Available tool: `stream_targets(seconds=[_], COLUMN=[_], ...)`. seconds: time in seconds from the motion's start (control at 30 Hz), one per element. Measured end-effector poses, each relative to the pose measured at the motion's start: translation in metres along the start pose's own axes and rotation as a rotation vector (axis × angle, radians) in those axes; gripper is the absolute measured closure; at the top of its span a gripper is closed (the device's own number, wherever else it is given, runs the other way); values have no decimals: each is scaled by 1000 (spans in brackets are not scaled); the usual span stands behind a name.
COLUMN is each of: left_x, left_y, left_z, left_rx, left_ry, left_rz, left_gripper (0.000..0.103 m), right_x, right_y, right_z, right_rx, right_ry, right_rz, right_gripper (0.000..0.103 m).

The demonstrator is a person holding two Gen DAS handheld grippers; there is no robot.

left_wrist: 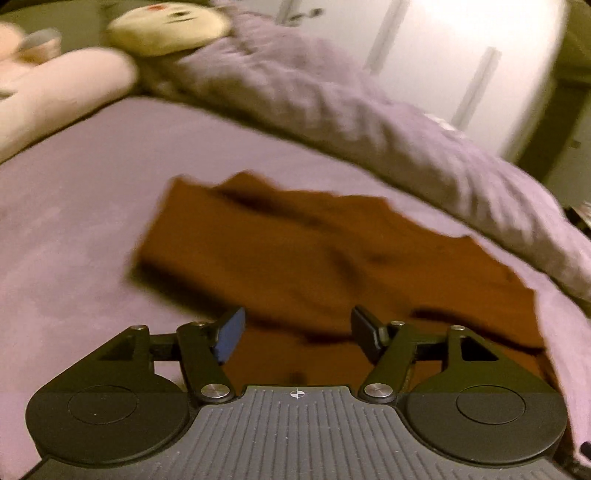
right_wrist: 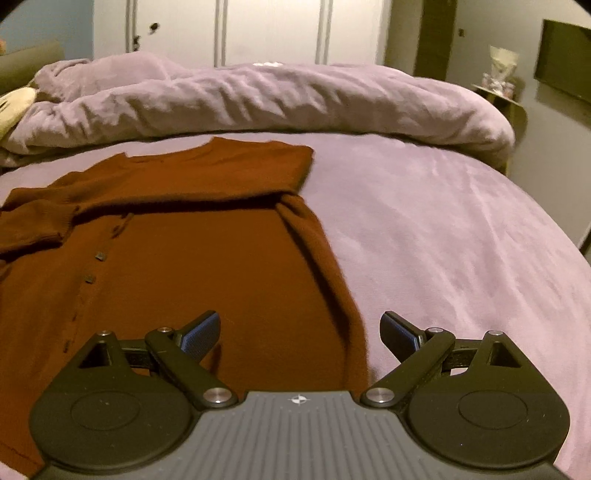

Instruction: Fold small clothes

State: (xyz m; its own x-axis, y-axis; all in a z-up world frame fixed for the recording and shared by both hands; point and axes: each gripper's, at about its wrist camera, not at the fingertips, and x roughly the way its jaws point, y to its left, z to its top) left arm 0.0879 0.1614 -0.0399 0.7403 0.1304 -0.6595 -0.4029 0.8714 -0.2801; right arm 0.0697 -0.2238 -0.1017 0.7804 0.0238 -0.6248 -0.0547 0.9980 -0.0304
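On plush bedsheet [right_wrist: 443, 229], ribbed rust cardigan [right_wrist: 207, 266]

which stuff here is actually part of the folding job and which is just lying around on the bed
Job:
- rust-brown knitted buttoned cardigan
- left gripper, open
- right gripper, open

Lying about:
- rumpled lilac duvet
- pink plush toy
- cream round plush face

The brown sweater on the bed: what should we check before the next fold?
1. Rust-brown knitted sweater lies on the purple bed sheet: ok.
2. Left gripper open, nothing in it: ok.
3. Right gripper open, empty: ok.
4. Both sleeves folded in: far one ok; near one bunched, not ok.
5. Crumpled purple duvet clear of the sweater: ok.
6. Sweater's lower hem flat: cannot tell.
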Motion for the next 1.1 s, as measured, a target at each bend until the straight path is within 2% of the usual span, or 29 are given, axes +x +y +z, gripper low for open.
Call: stream_targets(seconds=[0.13, 0.2, 0.27, 0.37, 0.4, 0.57, 0.67, 0.77, 0.83, 0.87, 0.9, 0.93, 1.0, 1.1], left_x=[-6, -9, -12, -12, -12, -8, -3, -2, -1, 0, 1, 0, -1, -2], left_y=[37, 51, 63, 76, 80, 90, 93, 91, 87, 86, 84, 82, 78, 69], left_z=[-8, -12, -13, -17, -18, -20, -23, -25, -25, -25, -24, -23, -22, -20], left_rx=[-32, -43, -60, -85, -86, -56, -55, -33, -13, -7, -3, -1, 4, 19], left_ry=[48, 49, 47, 54, 53, 41, 46, 37, 33, 32, 32, 30, 24, 18], left_rz=[145, 186, 211, 237, 250, 324, 336, 347, 351, 349, 347, 344, 330, 317], left_gripper=[31, 28, 26, 26, 26, 23, 18, 17, 17, 17, 17, 18, 18, 18], right_x=[6, 11, 20, 42, 48, 86, 109, 131, 135, 135, 135, 135, 131, 113], right_y=[31, 51, 72, 105, 114, 155, 166, 170, 176, 179, 182, 184, 180, 170], right_z=[17, 29, 44, 64, 69, 89, 94, 95, 94, 94, 94, 94, 95, 105], right_rx=[-36, -45, -37, -24, -23, -30, 24, 119, 136, 122, 102, 80, 65, 9], right_ry=[-19, -20, -14, 36, 50, 122, 167, 242, 232, 227, 223, 226, 207, 105], right_rz=[122, 203, 308, 434, 447, 538, 567, 620, 642, 648, 646, 636, 629, 567], right_gripper=[12, 25, 33, 56, 59, 59, 59, 58, 59, 65, 86, 96, 97, 98])
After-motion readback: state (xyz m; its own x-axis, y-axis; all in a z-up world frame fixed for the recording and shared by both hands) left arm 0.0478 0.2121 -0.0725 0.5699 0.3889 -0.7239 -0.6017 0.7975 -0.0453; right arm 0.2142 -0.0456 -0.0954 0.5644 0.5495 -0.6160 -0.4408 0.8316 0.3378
